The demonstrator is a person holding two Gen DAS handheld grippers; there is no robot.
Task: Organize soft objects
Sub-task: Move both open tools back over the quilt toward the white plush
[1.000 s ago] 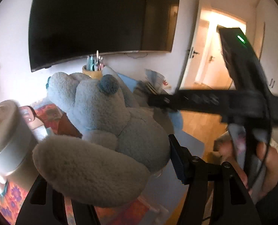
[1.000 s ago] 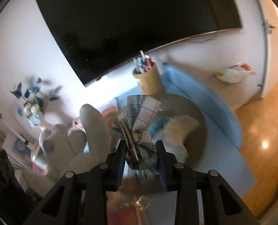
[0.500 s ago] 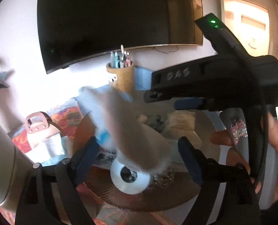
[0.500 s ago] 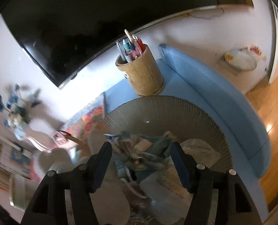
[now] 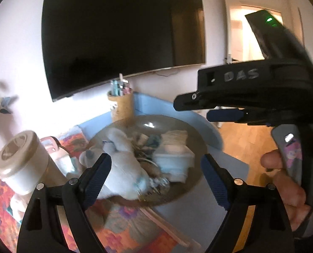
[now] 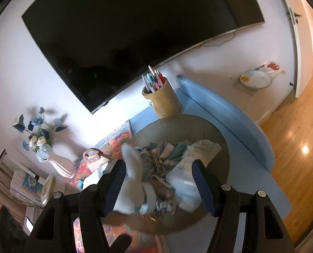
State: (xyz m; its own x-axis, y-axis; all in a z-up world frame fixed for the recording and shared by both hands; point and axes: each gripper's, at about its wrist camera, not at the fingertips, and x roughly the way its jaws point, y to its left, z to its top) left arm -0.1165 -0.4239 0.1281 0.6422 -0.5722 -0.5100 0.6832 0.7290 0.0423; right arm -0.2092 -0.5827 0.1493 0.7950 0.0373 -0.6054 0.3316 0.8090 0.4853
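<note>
A round woven basket (image 5: 193, 139) (image 6: 209, 126) holds a grey plush toy (image 5: 124, 166) (image 6: 133, 189), a checked cloth (image 6: 158, 158) and folded pale cloths (image 5: 175, 154) (image 6: 200, 147). My left gripper (image 5: 154, 179) is open and empty, above the basket's near side. My right gripper (image 6: 158, 183) is open and empty, above the basket. Its body shows at the right of the left wrist view (image 5: 251, 92), held by a hand.
A wooden pen holder (image 6: 162, 97) (image 5: 121, 105) stands behind the basket on a blue mat (image 6: 240, 122). A beige container (image 5: 19, 160) and a pink bag (image 6: 94, 157) lie left on a flowered cloth. A vase of blue flowers (image 6: 40, 141) stands far left. A black TV hangs above.
My left gripper opened and dropped the plush toy into the basket. My right gripper opened and dropped the checked cloth there. Both grippers then drew back.
</note>
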